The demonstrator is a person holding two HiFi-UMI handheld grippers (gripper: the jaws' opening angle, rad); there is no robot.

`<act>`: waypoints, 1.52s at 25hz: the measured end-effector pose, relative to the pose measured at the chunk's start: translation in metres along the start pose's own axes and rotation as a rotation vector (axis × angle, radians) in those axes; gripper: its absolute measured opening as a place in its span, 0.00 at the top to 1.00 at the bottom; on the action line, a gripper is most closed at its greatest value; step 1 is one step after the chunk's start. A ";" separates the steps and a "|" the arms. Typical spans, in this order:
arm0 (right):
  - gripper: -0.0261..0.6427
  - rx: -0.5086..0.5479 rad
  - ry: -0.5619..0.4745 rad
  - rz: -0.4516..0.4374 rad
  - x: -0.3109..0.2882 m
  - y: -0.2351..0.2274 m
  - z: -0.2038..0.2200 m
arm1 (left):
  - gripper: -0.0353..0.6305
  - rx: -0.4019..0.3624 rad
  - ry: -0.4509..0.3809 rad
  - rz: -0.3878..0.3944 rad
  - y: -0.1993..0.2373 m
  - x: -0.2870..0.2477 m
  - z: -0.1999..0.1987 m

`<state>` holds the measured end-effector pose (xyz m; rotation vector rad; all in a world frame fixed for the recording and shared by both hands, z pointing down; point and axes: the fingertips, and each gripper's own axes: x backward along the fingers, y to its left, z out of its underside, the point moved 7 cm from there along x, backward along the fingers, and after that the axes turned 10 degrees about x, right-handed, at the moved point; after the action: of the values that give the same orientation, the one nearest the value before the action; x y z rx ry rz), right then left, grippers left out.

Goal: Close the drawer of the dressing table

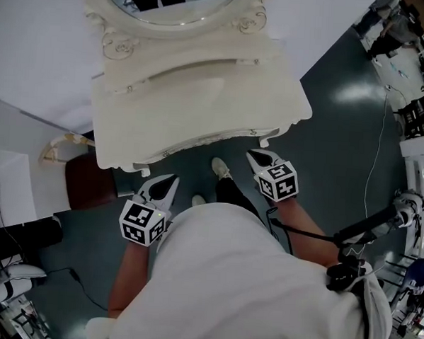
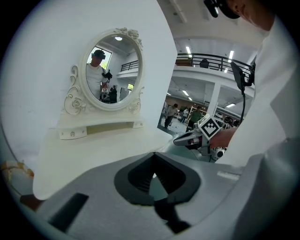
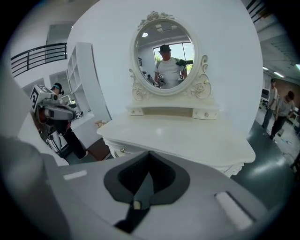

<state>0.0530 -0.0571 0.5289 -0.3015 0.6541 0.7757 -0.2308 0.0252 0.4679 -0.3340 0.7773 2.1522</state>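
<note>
Dressing table [image 1: 201, 108]: a cream, carved piece standing against a white wall, on a dark grey-green floor [image 1: 341, 136]; its top is bare.
Mirror [image 1: 171, 0]: an oval in a scrolled cream frame at the back of the table top; the gripper views show a person in a white shirt reflected in it.
Shelf [image 3: 171, 111]: a low open niche at the foot of the mirror, with a small knobbed panel at each end; only shadowed cream interior shows in its opening.
Drawer [image 3: 119, 146]: set in the table's front, just under the edge of the top, with a small knob [image 3: 123, 150]; the front looks flush with the table, and from above nothing projects past the top. Its inside is hidden, so its contents cannot be told.
Left gripper [image 1: 170, 181]: held in front of the table's left front corner, near it but not touching; the jaws are together with nothing between them.
Right gripper [image 1: 254, 157]: held just before the right front corner, tips close to the table edge; the jaws are together and hold nothing.
Stool [image 1: 91, 184]: a dark red seat beside the table's left side.
Shoe [image 1: 220, 167]: pale, on the floor between the two grippers.
</note>
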 end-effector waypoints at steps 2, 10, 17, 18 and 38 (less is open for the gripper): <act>0.96 0.012 -0.009 -0.011 0.003 0.009 -0.003 | 0.95 -0.002 0.002 0.006 0.000 0.002 0.003; 0.96 0.055 -0.018 -0.042 0.001 0.035 -0.006 | 0.95 0.002 0.001 0.009 0.002 0.010 0.015; 0.96 0.074 -0.029 -0.049 -0.001 0.047 -0.013 | 0.95 0.003 0.004 0.003 0.007 0.019 0.021; 0.96 0.074 -0.031 -0.048 -0.001 0.049 -0.014 | 0.95 0.003 0.004 0.005 0.008 0.020 0.021; 0.96 0.079 -0.027 -0.049 -0.005 0.046 -0.017 | 0.95 0.010 0.029 0.011 0.012 0.014 0.022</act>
<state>0.0101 -0.0366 0.5181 -0.2334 0.6478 0.7041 -0.2485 0.0414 0.4834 -0.3571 0.8083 2.1572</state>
